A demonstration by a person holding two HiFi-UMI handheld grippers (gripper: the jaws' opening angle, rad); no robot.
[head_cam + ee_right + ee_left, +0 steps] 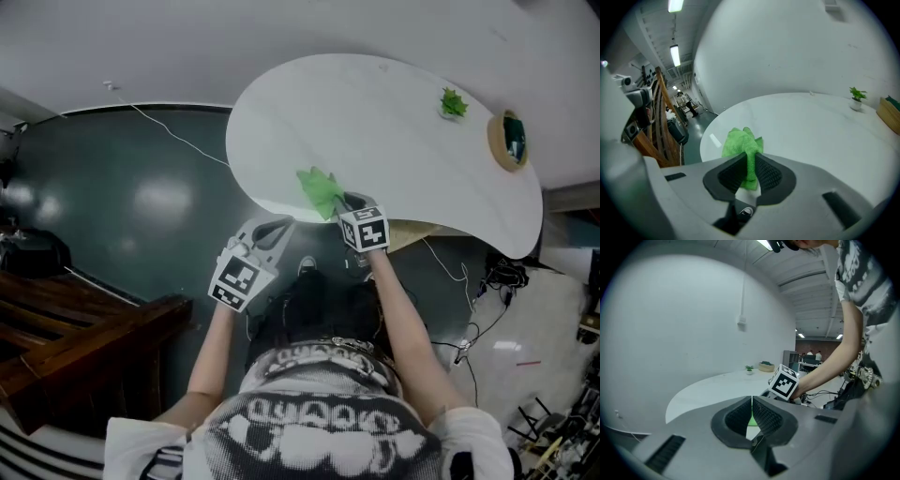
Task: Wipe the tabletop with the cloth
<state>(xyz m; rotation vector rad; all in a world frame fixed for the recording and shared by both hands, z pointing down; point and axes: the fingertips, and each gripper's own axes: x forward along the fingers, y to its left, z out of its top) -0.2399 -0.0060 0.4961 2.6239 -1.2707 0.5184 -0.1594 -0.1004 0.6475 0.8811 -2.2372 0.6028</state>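
A bright green cloth point(320, 190) lies bunched on the white oval tabletop point(394, 131) close to its near edge. My right gripper point(345, 203) is shut on the cloth point(743, 146), whose loose end spreads on the table beyond the jaws. My left gripper point(278, 228) hangs just off the table's near edge, to the left of the right one, shut with nothing held. In the left gripper view the jaws point(751, 416) meet, with a sliver of green showing through the slit.
A small green potted plant point(453, 103) and a round wooden tray point(508, 141) stand at the table's far right. Dark floor with a white cable point(178, 138) lies left of the table. Wooden steps point(66, 347) are at the lower left. Cables clutter the floor at right.
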